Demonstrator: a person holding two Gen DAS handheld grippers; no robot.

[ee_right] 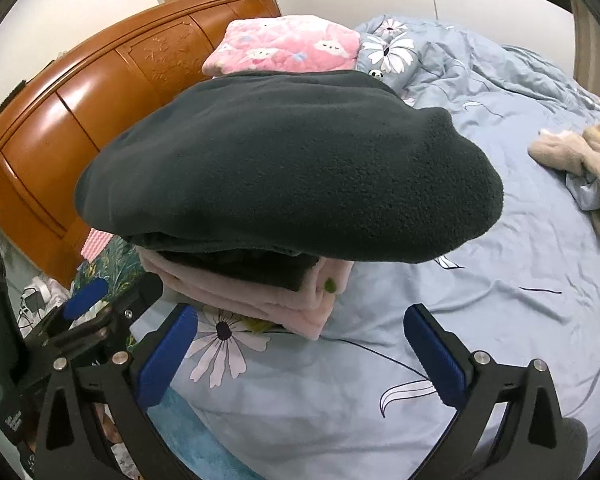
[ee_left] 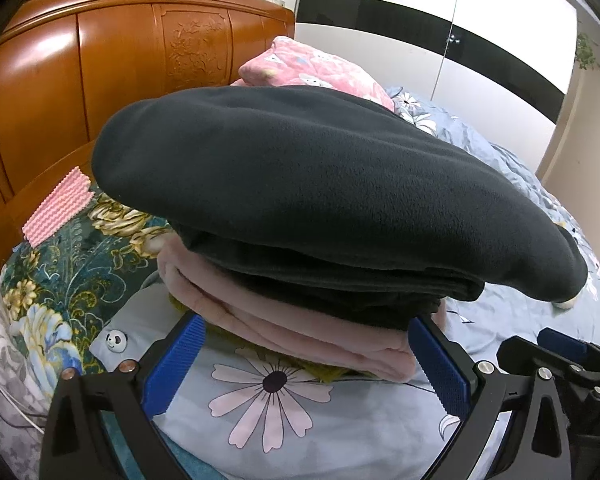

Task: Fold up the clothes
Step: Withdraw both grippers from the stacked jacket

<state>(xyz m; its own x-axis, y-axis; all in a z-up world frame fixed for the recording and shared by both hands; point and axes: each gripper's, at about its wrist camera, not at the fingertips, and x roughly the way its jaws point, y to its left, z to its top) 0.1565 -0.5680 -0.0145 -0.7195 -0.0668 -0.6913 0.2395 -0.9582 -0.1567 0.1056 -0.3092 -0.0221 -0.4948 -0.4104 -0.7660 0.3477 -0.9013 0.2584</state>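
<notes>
A folded dark grey fleece garment (ee_left: 320,184) lies on top of a stack, over a folded pale pink garment (ee_left: 300,332), on the blue flowered bed sheet (ee_left: 284,432). The stack also shows in the right wrist view, fleece (ee_right: 284,168) above pink (ee_right: 260,292). My left gripper (ee_left: 306,364) is open and empty, its blue pads either side of the stack's near edge. My right gripper (ee_right: 300,356) is open and empty, just in front of the stack. An unfolded beige garment (ee_right: 580,164) lies on the bed at the right.
A wooden headboard (ee_left: 100,80) stands behind the stack. A pink quilted pillow (ee_right: 288,44) lies by it. A dark floral cushion (ee_left: 72,264) with a pink ridged item (ee_left: 58,208) sits to the left. Cables lie off the bed's left side (ee_right: 32,300).
</notes>
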